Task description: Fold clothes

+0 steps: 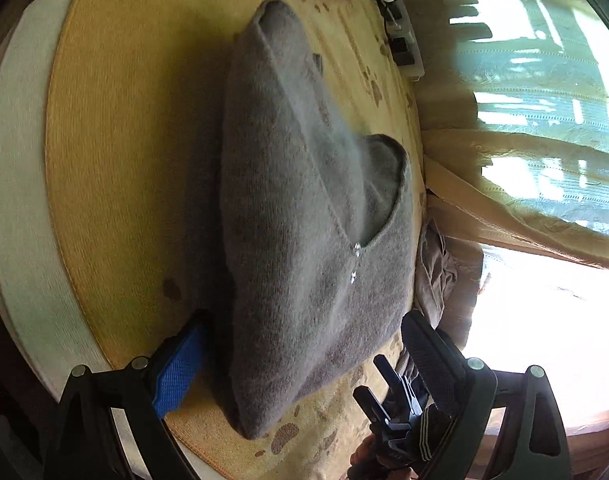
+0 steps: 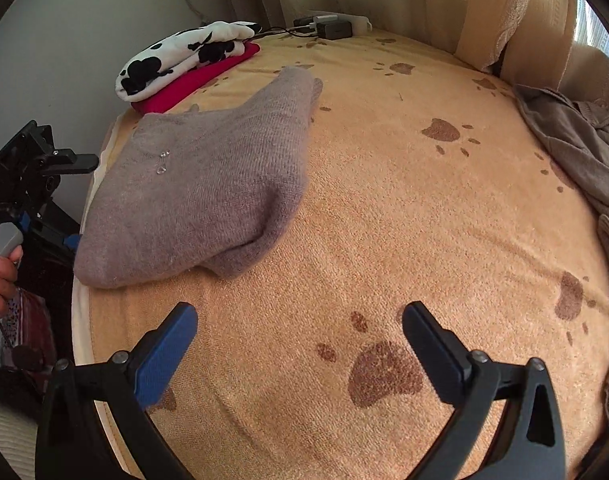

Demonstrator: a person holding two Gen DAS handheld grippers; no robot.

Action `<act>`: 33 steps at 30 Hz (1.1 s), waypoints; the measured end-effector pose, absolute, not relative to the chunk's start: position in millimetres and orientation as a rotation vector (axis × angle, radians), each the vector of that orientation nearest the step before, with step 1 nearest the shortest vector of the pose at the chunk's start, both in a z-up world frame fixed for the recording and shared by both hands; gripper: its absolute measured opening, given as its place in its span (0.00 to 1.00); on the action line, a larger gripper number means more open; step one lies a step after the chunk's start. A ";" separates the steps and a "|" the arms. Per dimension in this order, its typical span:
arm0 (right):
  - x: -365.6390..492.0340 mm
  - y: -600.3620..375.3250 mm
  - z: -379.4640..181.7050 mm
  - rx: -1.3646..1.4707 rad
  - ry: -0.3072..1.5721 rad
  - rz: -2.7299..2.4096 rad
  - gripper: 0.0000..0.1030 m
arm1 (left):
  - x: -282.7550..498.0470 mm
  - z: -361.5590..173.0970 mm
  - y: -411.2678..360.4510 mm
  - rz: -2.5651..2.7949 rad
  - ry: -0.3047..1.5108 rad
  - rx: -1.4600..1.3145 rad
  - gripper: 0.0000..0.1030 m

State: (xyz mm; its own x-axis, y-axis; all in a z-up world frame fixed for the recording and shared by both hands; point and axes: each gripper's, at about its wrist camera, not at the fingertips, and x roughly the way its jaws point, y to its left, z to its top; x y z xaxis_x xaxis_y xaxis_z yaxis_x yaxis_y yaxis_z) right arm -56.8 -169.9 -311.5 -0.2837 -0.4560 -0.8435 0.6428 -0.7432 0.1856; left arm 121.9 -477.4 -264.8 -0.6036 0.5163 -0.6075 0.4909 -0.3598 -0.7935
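A grey knitted sweater [image 1: 304,216] lies folded on the yellow paw-print blanket [image 1: 136,160], two small clear stones near its neckline. My left gripper [image 1: 304,344] is open, its fingers on either side of the sweater's near edge, holding nothing. In the right wrist view the same sweater [image 2: 208,188] lies at the bed's left side. My right gripper [image 2: 300,320] is open and empty above bare blanket [image 2: 384,220], to the right of the sweater. The left gripper's body shows at the left edge [image 2: 28,168].
A folded stack, black-and-white garment [image 2: 184,54] on a red one [image 2: 196,84], sits at the far left corner. A power strip with chargers [image 2: 328,26] lies by the curtains. Loose grey-brown clothes [image 2: 576,148] lie at the right edge. The bed edge [image 2: 82,320] runs along the left.
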 end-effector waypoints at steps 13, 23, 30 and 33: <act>7.3 -148.8 -266.3 1.360 0.238 -2.085 1.00 | 71.3 -275.1 -497.9 2.133 -1.769 -1.432 0.93; 19.6 -167.8 -259.1 1.317 0.323 -2.091 0.99 | 39.2 -274.9 -499.9 2.129 -1.623 -1.522 0.94; 17.7 -214.9 -256.6 1.218 0.418 -1.991 0.69 | 38.1 -277.1 -502.1 2.080 -1.586 -1.564 0.94; 17.8 -228.0 -253.8 1.190 0.469 -1.911 0.40 | 38.8 -279.3 -504.5 2.052 -1.599 -1.564 0.94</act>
